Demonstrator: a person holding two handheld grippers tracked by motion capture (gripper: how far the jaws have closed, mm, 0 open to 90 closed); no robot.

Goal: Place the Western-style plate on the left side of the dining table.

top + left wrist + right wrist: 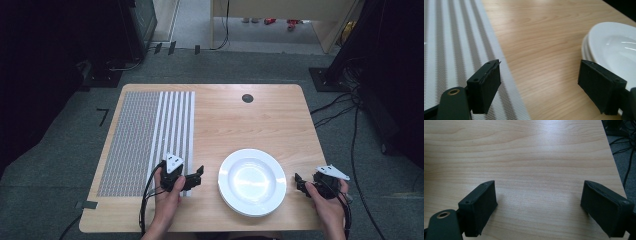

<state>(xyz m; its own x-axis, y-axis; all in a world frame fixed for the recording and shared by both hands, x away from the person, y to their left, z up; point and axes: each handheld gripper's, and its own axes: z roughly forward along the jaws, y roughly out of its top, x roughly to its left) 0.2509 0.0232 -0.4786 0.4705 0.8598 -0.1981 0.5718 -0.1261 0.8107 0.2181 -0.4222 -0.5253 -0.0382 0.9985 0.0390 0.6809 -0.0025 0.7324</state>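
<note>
Wooden bench [225, 115] with a stack of white plates [252, 181] near its front edge, right of centre. A grey and white striped placemat [145, 140] covers the bench's left part. The left gripper [200, 176] sits at the placemat's right edge, pointing toward the plates, just beside them but not touching; its fingers [485, 85] stand wide with nothing between them, one over the mat's edge, the other close to the plate rim in the left gripper view. The right gripper [298, 181] is just right of the plates near the bench's right front corner, fingers [480, 206] also wide and empty over bare wood.
</note>
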